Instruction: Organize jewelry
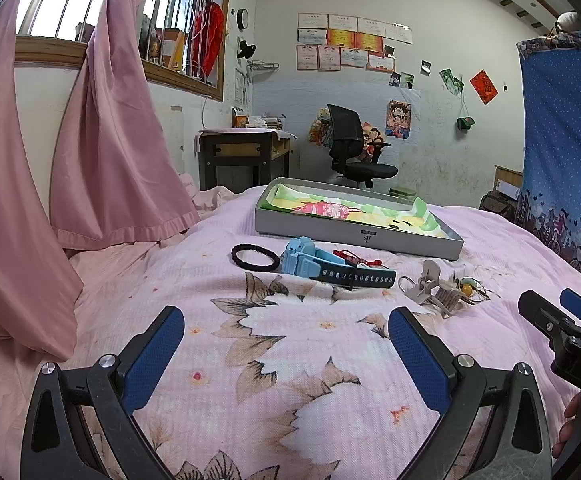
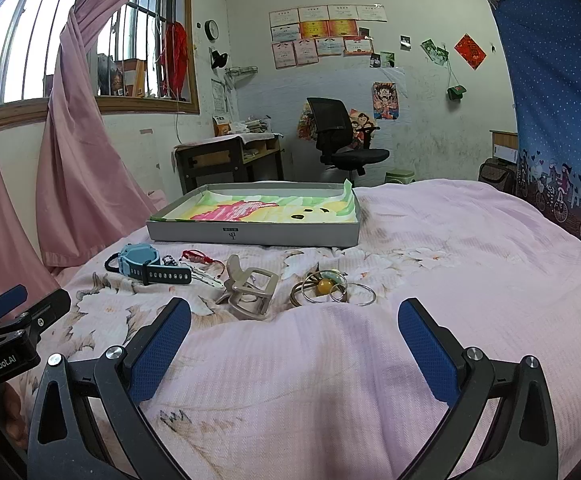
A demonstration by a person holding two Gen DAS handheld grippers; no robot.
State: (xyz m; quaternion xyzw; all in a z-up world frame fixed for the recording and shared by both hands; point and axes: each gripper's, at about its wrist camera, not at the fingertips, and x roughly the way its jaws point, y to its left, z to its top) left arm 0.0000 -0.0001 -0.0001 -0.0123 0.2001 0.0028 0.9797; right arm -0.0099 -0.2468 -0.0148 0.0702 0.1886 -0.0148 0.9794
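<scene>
Bright daylight from window point(image 1: 62, 0) (glare on panes); soft shadows; fisheye bending, dark corners.

Light-blue watch point(image 1: 310, 260), black hair tie point(image 1: 255, 257), grey box point(image 2: 250, 236) — pink floral bedspread point(image 1: 290, 360), perhaps faded.

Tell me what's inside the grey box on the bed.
The grey box holds only a colourful drawn paper lining with a few small dark marks on it. No jewelry shows in it. The near wall hides the front strip of its floor.
</scene>
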